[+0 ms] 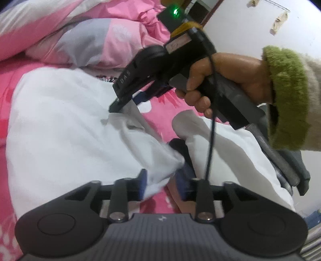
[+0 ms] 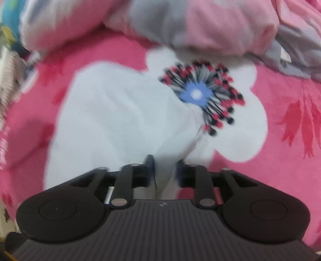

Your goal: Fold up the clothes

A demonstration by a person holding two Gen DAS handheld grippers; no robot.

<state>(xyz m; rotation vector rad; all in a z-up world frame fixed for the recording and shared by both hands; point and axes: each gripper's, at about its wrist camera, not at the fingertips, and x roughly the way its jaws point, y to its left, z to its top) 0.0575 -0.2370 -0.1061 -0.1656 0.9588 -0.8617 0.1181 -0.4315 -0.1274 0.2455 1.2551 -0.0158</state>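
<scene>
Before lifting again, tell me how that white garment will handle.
The white garment probably goes floppy: it bunches and creases between the left gripper pads. Likely light, since thin folds drape. It may slide on the pink bedspread.

**Soft room light, right-hand view smeared**

Even, flat indoor light here, no hard glare. The white garment (image 1: 60, 124) reads bright, nearly washed out, with faint grey shadow in its folds. Above it, a green indicator light (image 1: 176, 11) glows sharp on the right gripper (image 1: 124, 102). Fisheye bending curves everything toward the corners. From the right wrist, it's all motion blur: the flower print (image 2: 200, 94) beside the garment streaks, edges gone soft.
</scene>
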